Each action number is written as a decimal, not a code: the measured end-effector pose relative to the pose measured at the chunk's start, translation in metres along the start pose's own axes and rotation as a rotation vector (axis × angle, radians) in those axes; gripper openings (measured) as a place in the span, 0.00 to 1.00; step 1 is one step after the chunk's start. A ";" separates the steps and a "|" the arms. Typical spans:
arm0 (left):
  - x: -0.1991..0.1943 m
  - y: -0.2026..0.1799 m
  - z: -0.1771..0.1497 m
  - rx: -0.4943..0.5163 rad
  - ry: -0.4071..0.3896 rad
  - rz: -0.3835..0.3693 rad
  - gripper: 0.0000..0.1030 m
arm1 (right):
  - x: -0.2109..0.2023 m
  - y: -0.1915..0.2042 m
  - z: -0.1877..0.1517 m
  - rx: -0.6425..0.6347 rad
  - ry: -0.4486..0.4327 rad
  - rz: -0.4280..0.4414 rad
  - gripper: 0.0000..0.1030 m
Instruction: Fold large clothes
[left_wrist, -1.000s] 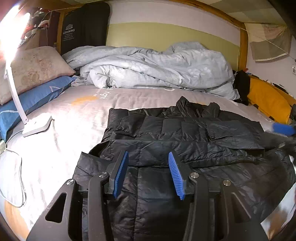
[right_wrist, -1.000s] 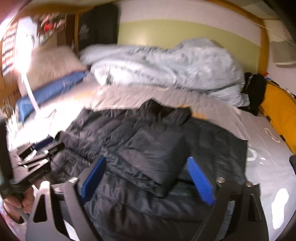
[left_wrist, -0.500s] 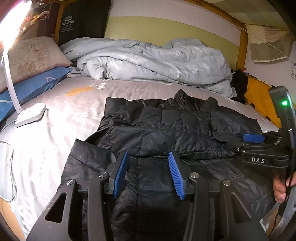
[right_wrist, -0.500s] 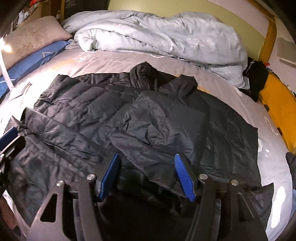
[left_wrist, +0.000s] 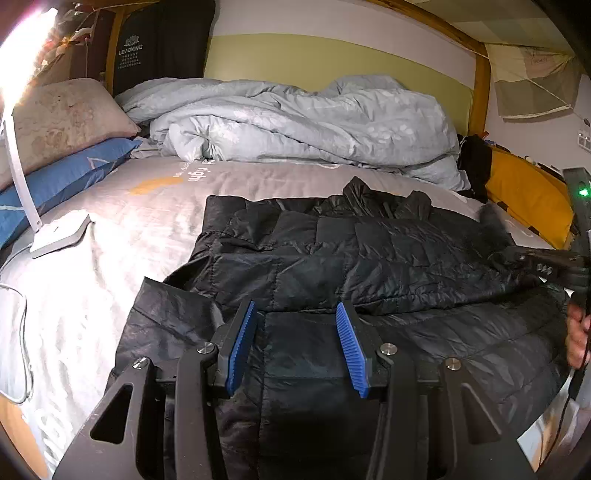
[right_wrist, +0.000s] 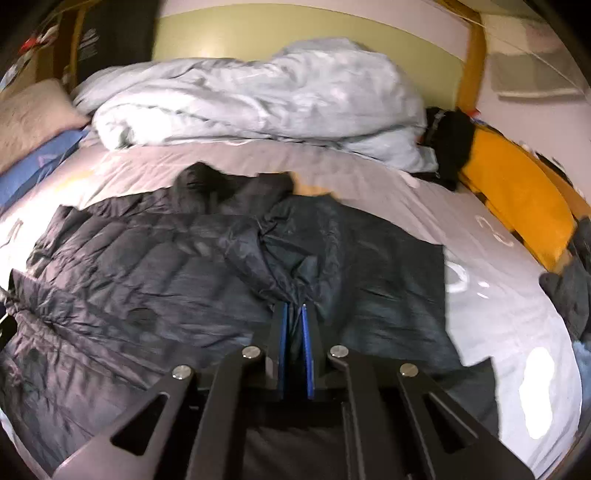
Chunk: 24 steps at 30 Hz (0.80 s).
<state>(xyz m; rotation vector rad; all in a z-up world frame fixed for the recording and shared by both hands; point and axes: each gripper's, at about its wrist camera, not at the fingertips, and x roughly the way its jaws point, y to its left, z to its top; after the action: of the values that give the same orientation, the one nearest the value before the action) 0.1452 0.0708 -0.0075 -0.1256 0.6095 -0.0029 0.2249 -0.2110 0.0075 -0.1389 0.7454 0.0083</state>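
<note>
While the black puffer jacket (right_wrist: 155, 273) lay spread on the bed (right_wrist: 480, 295), my right hand-held gripper (right_wrist: 294, 314) had clamped together on a bunch of its folded sleeve; my left hand-held gripper (left_wrist: 295, 332) hovered apart over the hem, empty. I judged the slick shell could slip free, undoing the fold.
</note>
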 end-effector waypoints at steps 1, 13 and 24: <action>0.000 0.000 0.000 0.000 0.002 -0.002 0.43 | 0.001 -0.013 -0.001 0.027 0.011 -0.008 0.07; 0.001 -0.007 -0.003 0.030 0.007 0.010 0.43 | 0.032 -0.074 -0.010 0.159 0.102 0.055 0.05; -0.002 -0.013 -0.002 0.055 -0.012 0.017 0.43 | 0.028 -0.085 0.000 0.179 0.056 -0.017 0.46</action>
<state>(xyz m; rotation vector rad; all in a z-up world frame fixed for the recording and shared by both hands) 0.1427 0.0581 -0.0066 -0.0677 0.5979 -0.0026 0.2505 -0.2968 -0.0004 0.0250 0.7967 -0.0787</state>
